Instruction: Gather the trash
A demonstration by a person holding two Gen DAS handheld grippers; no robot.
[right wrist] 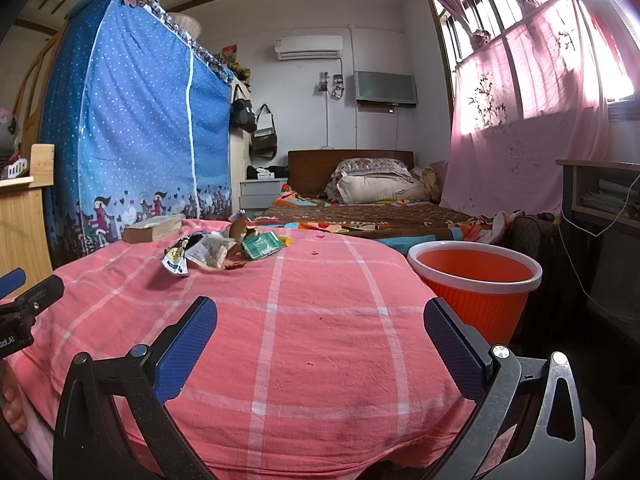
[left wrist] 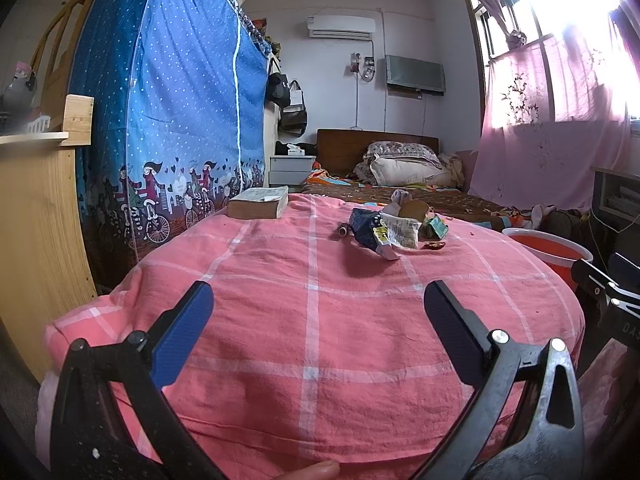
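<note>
Pink checked cloth (left wrist: pixel 320 320) spreads directly under and ahead of the claw. Thick book (left wrist: pixel 259 203) lies flat on the cloth, far ahead and left of the claw. Blue dotted fabric wardrobe (left wrist: pixel 180 112) stands upright beyond the book, farther left. Wooden unit (left wrist: pixel 36 216) sits at the extreme left. Two bags (right wrist: pixel 256 124) hang just right of the wardrobe. White nightstand (left wrist: pixel 290 170) stands below the bags. Bed with pillows (right wrist: pixel 380 188) lies straight ahead, well beyond the cloth. Air conditioner (left wrist: pixel 341 27) is mounted high on the far wall. Pink curtain (right wrist: pixel 524 128) hangs ahead and right.
</note>
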